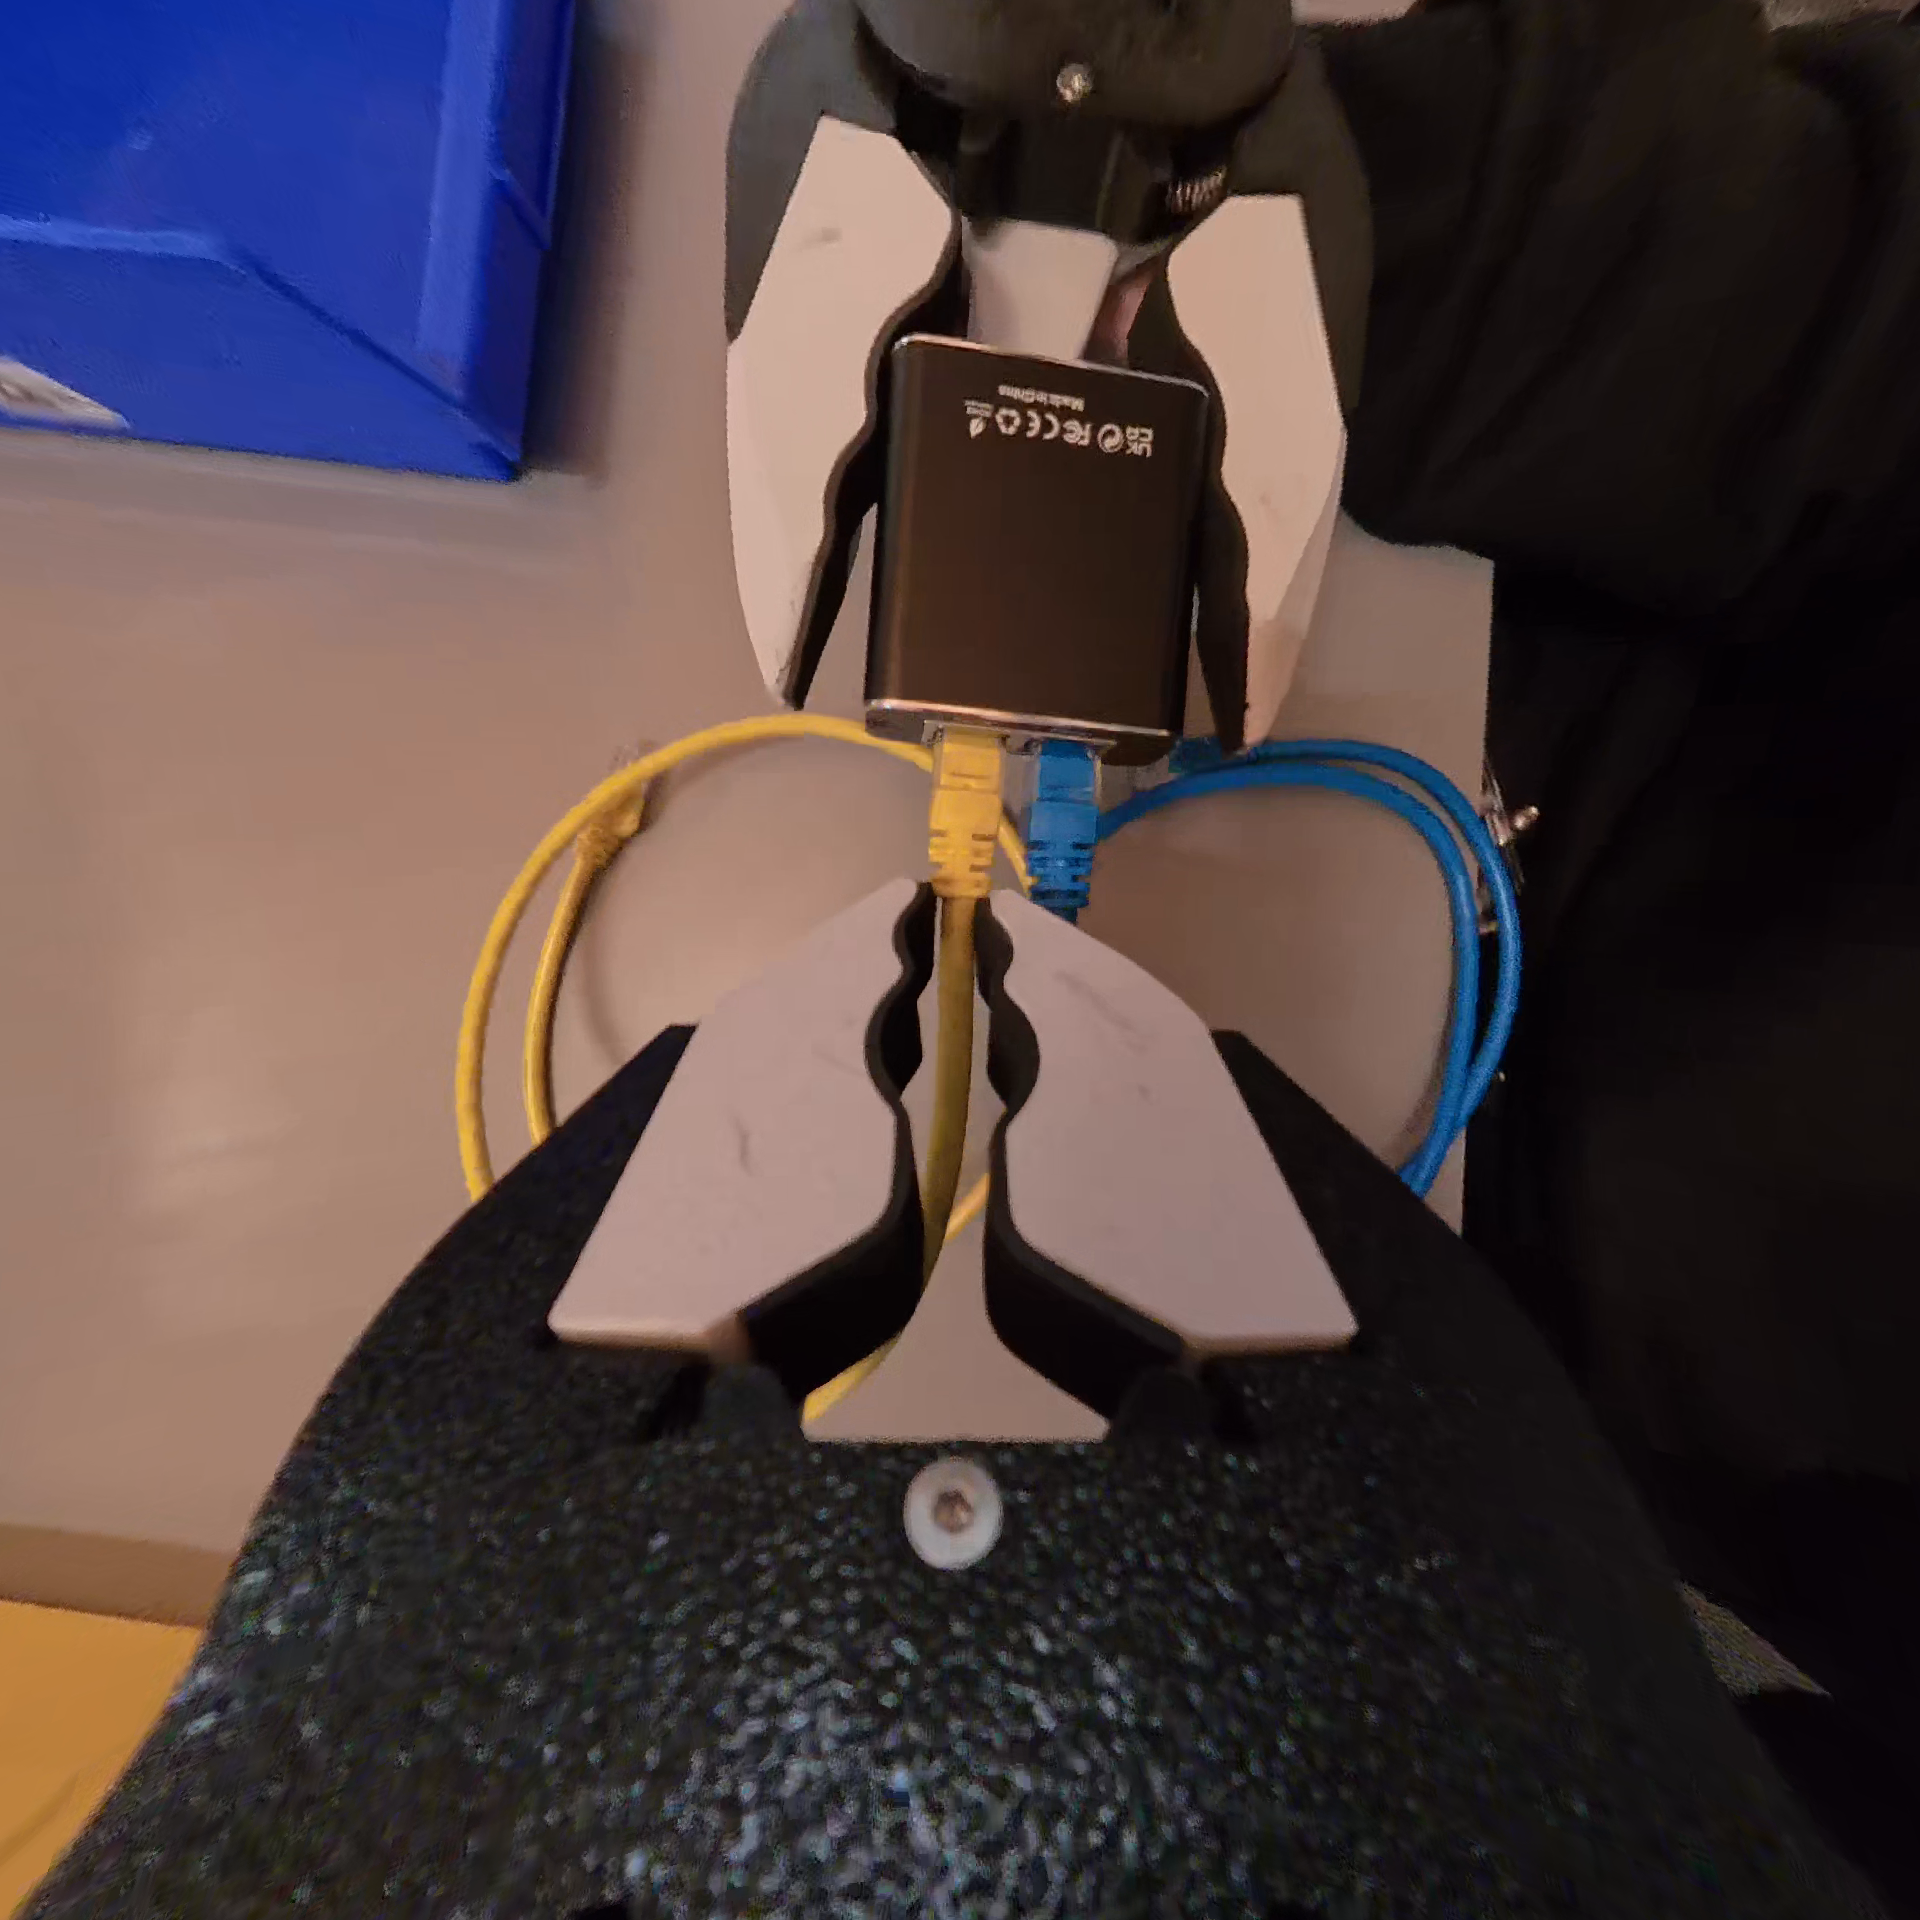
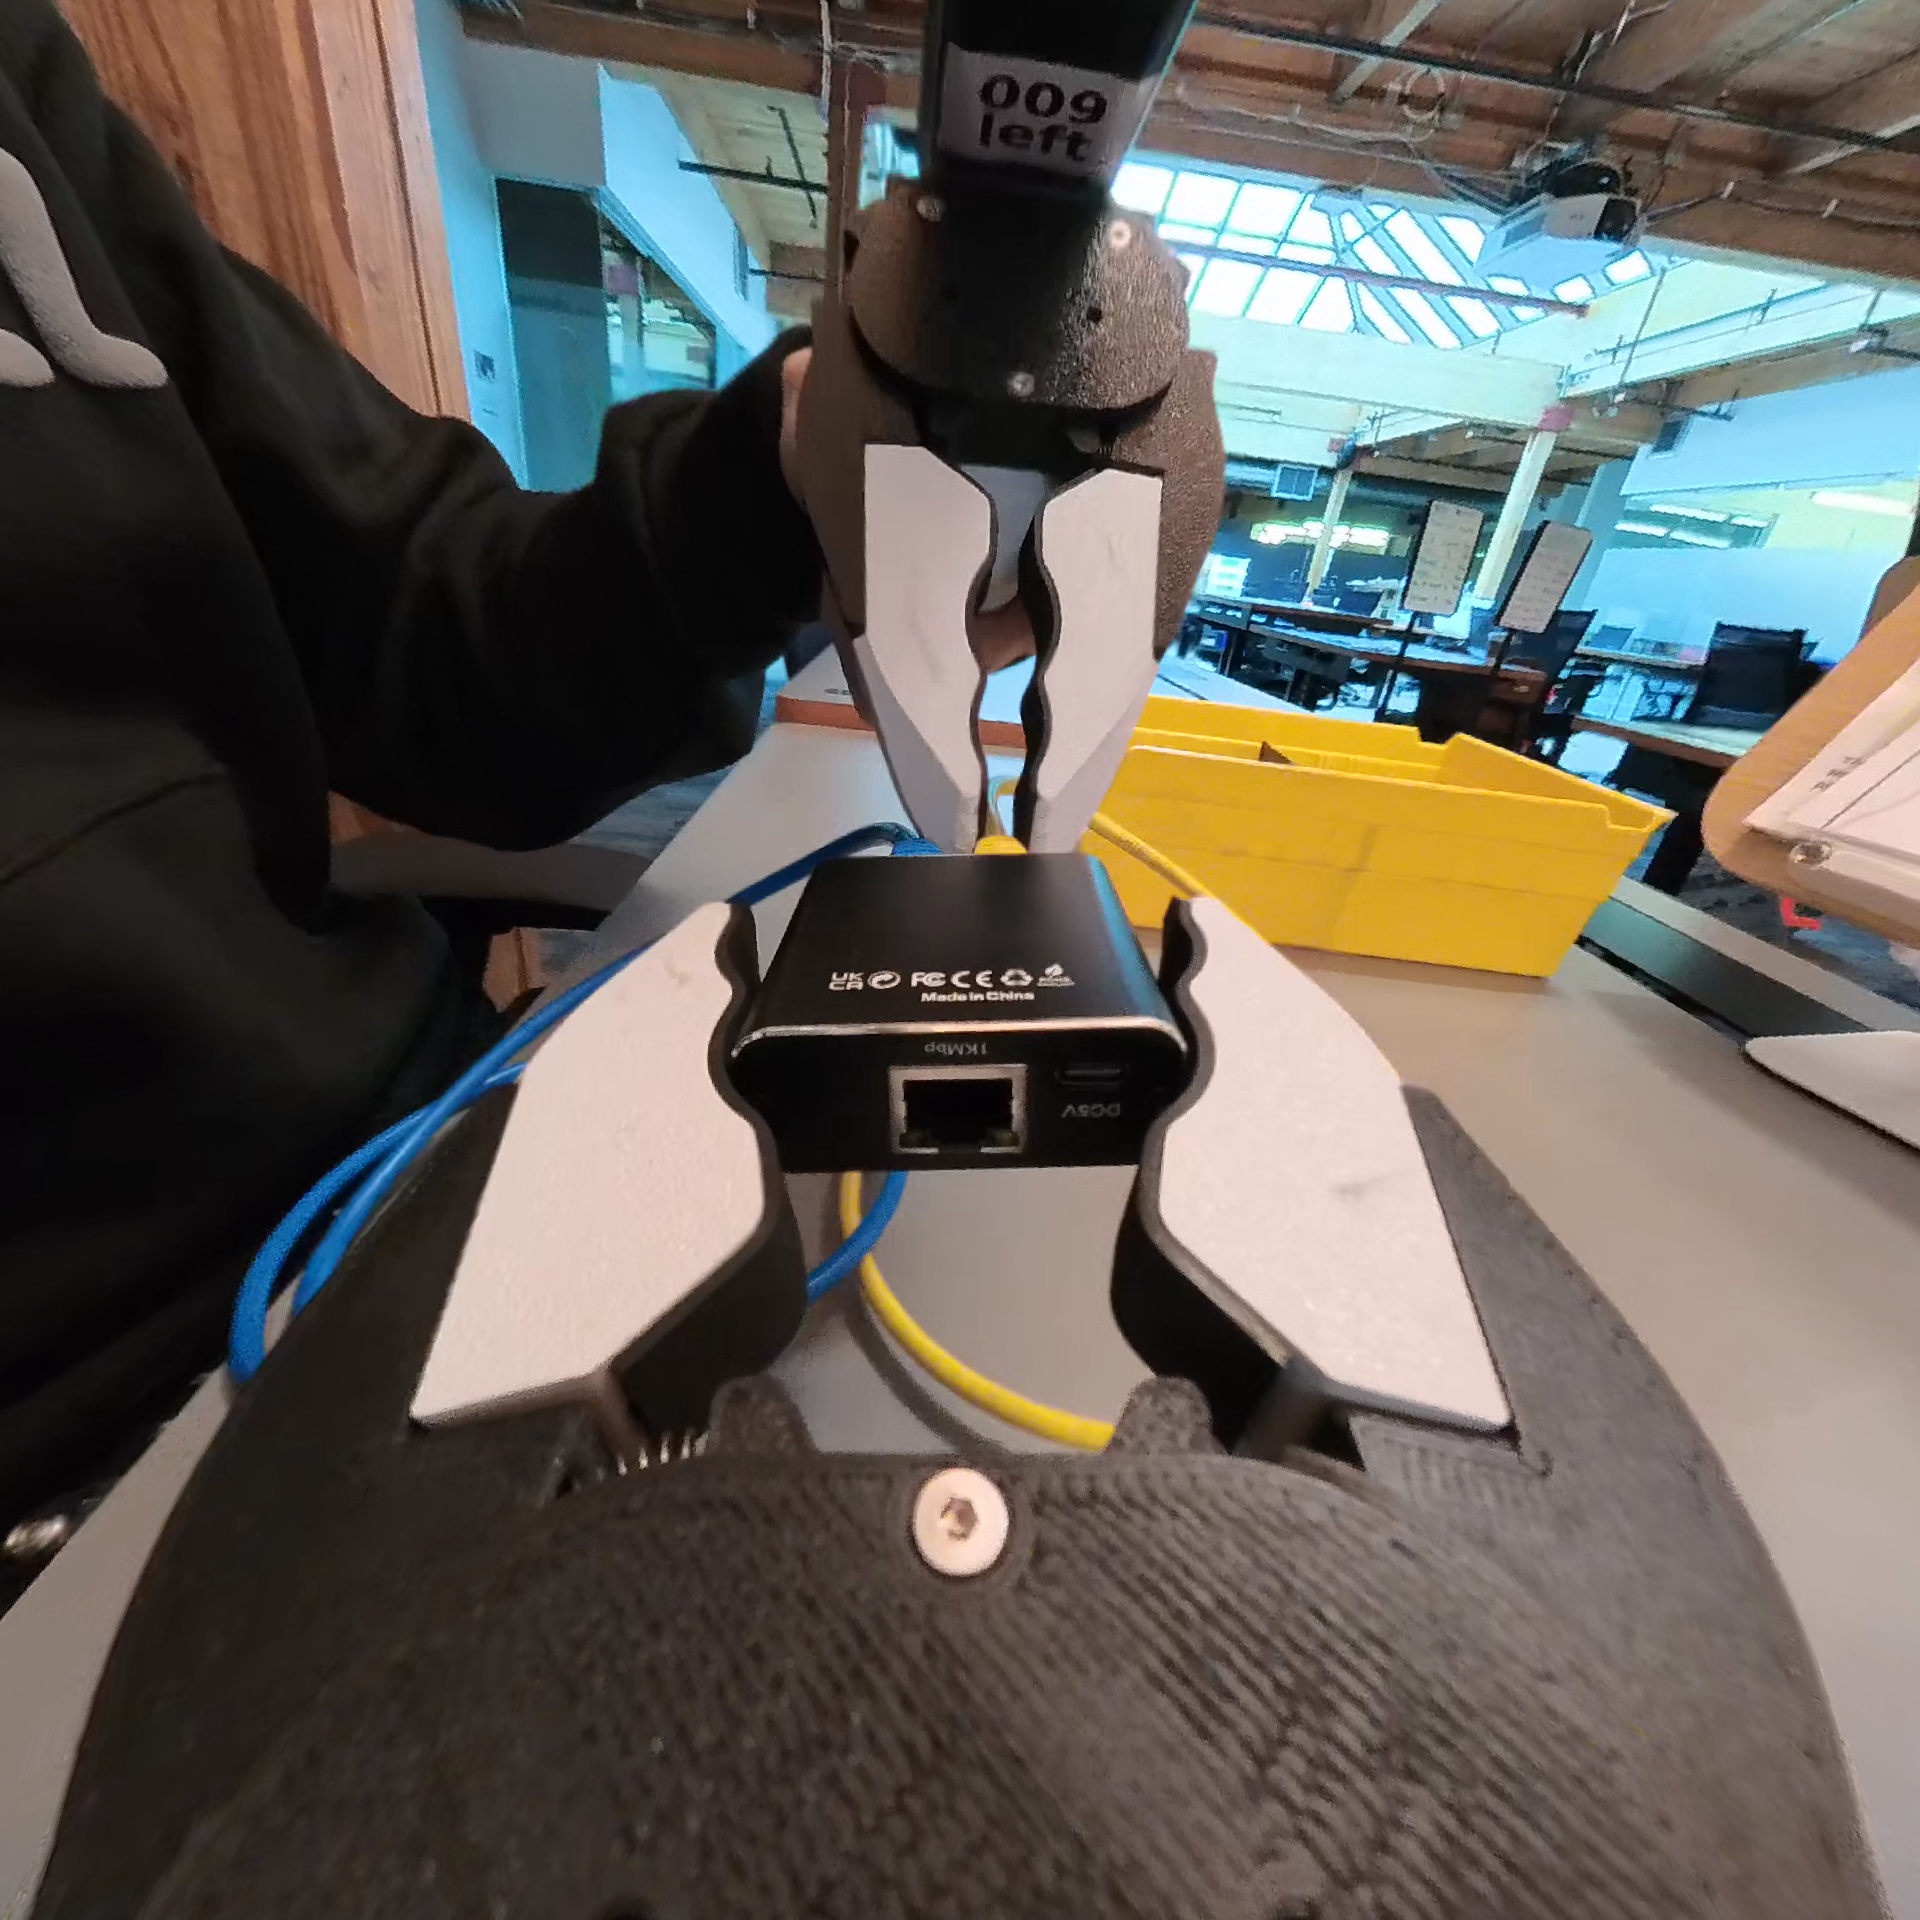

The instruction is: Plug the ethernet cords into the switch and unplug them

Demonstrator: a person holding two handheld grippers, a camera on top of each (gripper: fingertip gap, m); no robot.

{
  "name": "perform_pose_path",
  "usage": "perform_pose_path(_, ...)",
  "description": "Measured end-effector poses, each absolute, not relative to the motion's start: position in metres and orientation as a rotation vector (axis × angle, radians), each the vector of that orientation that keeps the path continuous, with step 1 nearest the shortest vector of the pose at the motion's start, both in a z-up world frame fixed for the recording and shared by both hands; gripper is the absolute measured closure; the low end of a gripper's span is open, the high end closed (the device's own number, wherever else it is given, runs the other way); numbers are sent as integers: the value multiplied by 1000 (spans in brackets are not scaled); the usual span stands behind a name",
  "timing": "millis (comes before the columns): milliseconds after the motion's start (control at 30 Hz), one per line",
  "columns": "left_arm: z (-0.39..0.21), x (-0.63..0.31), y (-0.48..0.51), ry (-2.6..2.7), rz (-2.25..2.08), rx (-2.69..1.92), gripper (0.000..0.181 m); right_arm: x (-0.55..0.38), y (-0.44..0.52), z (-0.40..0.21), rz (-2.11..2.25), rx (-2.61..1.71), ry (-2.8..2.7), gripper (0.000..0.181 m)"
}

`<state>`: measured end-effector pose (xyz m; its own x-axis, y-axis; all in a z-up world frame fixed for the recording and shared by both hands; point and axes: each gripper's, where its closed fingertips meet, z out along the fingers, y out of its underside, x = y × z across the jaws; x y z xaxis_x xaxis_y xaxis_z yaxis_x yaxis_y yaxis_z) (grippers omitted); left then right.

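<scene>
The black switch point(image 1: 1039, 540) is held above the grey table, clamped by its sides in my right gripper point(image 2: 956, 925). That gripper also shows at the top of the left wrist view point(image 1: 1023, 707). A yellow plug point(image 1: 964, 821) and a blue plug point(image 1: 1062, 831) sit side by side in the switch's ports. My left gripper point(image 1: 958, 904) is shut on the yellow cord point(image 1: 499, 987) just behind its plug, and it shows in the right wrist view point(image 2: 1000, 826) beyond the switch point(image 2: 810, 1081). The blue cord point(image 1: 1475, 935) loops to the right. The switch's near face has an empty port.
A blue bin point(image 1: 260, 208) stands on the grey table point(image 1: 260, 727) at the far left. A yellow bin point(image 2: 1351, 831) stands behind the switch. A person's black sleeve point(image 2: 312, 520) fills the left. Papers on a board point(image 2: 1829, 790) are at the right edge.
</scene>
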<state>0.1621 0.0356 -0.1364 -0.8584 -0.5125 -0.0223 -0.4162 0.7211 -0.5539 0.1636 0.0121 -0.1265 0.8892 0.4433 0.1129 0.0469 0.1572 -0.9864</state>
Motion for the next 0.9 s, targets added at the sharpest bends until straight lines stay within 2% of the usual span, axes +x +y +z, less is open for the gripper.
perform_pose_path(67,-118,166,32,2631,-994,-759,174,165,8,-115,278,-1339,-423,106)
perform_pose_path(100,-103,170,35,2514,-1086,-776,168,169,6,-107,264,-1295,-399,106)
perform_pose_path(167,-69,178,56,2237,-1198,-804,142,179,0,-100,220,-1262,-362,106)
perform_pose_path(267,-50,178,124,1853,-1184,-923,139,192,-10,-82,155,-1181,-296,106)
perform_pose_path(333,-74,173,168,1736,-1157,-1066,135,195,-13,-69,107,-1147,-279,106)
perform_pose_path(400,-113,165,195,1697,-1169,-1238,121,197,-12,-56,45,-1147,-279,106)
perform_pose_path(533,-161,154,199,1666,-1251,-1303,121,196,-8,-17,-30,-1130,-326,107)
perform_pose_path(700,-189,156,183,1757,-1227,-1247,120,218,-12,54,-117,-1119,-360,107)
perform_pose_path(900,-191,161,179,1788,-1214,-1234,119,263,-26,125,-307,-1130,-334,106)
